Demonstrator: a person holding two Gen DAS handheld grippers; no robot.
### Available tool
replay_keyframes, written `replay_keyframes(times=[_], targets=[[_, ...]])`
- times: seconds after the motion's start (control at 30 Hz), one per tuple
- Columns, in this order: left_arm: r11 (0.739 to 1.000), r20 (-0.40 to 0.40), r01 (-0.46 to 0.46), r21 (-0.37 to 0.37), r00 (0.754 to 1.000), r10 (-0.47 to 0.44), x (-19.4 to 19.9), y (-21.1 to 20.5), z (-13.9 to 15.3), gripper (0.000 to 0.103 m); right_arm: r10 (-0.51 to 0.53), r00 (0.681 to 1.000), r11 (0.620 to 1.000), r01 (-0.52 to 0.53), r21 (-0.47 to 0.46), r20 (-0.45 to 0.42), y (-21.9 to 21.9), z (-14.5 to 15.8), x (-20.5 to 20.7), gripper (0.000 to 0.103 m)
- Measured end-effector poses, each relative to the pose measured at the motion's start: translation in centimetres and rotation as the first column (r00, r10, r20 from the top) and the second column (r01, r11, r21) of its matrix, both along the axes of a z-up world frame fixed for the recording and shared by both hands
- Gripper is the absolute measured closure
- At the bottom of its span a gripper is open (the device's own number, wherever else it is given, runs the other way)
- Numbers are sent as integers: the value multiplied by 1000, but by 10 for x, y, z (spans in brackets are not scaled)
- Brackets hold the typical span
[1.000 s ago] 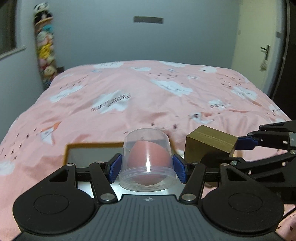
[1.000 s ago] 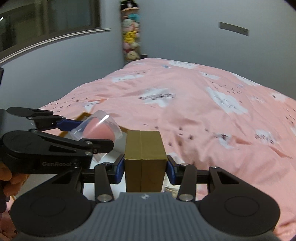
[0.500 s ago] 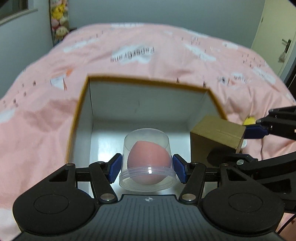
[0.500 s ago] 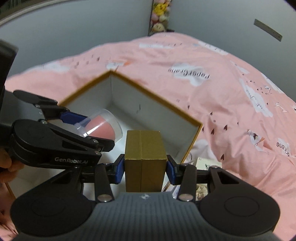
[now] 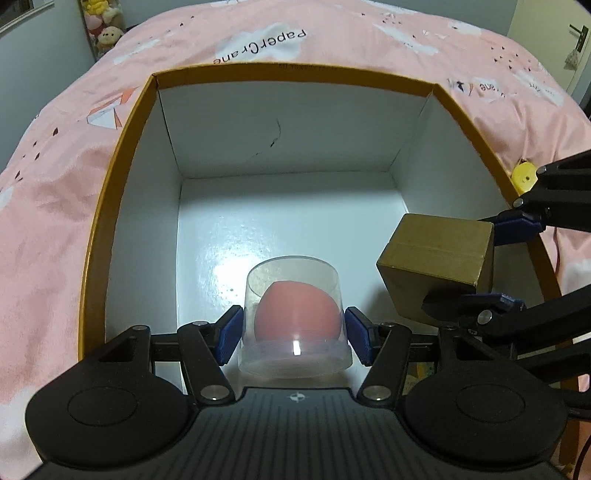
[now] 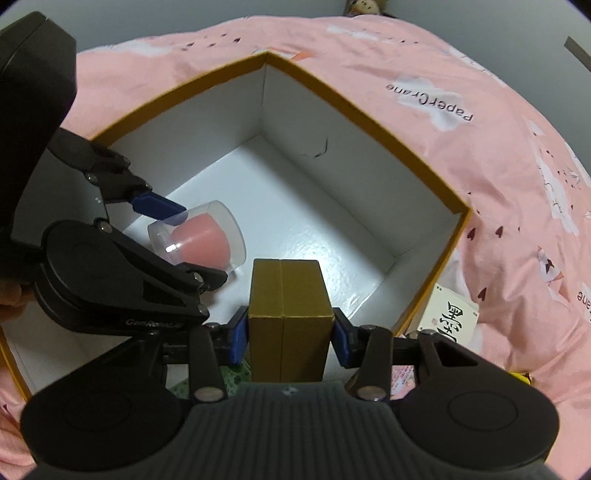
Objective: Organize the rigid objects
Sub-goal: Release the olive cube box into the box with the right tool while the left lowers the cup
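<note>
My left gripper (image 5: 294, 341) is shut on a clear plastic case (image 5: 293, 314) with a pink egg-shaped sponge inside, held over the white floor of an open box with a gold rim (image 5: 122, 147). The same case (image 6: 199, 240) shows at the left of the right wrist view, pinched by the left gripper (image 6: 184, 240). My right gripper (image 6: 288, 341) is shut on a small gold cardboard box (image 6: 284, 317), hanging inside the big box (image 6: 362, 110) near its right wall. In the left wrist view the gold box (image 5: 439, 258) sits between the right gripper's blue pads (image 5: 517, 225).
The big box rests on a pink bedspread (image 5: 55, 184) with white cloud prints. A yellow round item (image 5: 524, 179) lies just outside the box's right wall. A white card with black characters (image 6: 454, 321) and small packets lie beside the box. Plush toys (image 5: 103, 26) stand at the far wall.
Both grippers have tilted downward and sunk toward the open box with their loads. The box interior now fills both views, where earlier the bed and walls showed.
</note>
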State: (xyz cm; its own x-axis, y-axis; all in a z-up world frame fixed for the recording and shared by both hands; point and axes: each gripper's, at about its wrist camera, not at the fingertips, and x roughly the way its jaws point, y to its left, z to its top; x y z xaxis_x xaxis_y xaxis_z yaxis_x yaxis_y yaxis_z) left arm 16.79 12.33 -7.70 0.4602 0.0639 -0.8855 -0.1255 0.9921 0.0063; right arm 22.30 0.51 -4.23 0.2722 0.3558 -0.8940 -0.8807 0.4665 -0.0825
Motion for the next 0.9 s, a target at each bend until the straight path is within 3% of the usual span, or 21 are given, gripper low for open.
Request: replay_keyframes(times=[0.47,0.9], targets=[[999,-20,8,-40,1000,-9,0,1,-2,34,60,998,997,-61,-55,-34,7,-2,5,58],[997,-22,-34,-67,999,33,0,11,1,34,64,998,996,-63,-67,21,17,-4,6,55]])
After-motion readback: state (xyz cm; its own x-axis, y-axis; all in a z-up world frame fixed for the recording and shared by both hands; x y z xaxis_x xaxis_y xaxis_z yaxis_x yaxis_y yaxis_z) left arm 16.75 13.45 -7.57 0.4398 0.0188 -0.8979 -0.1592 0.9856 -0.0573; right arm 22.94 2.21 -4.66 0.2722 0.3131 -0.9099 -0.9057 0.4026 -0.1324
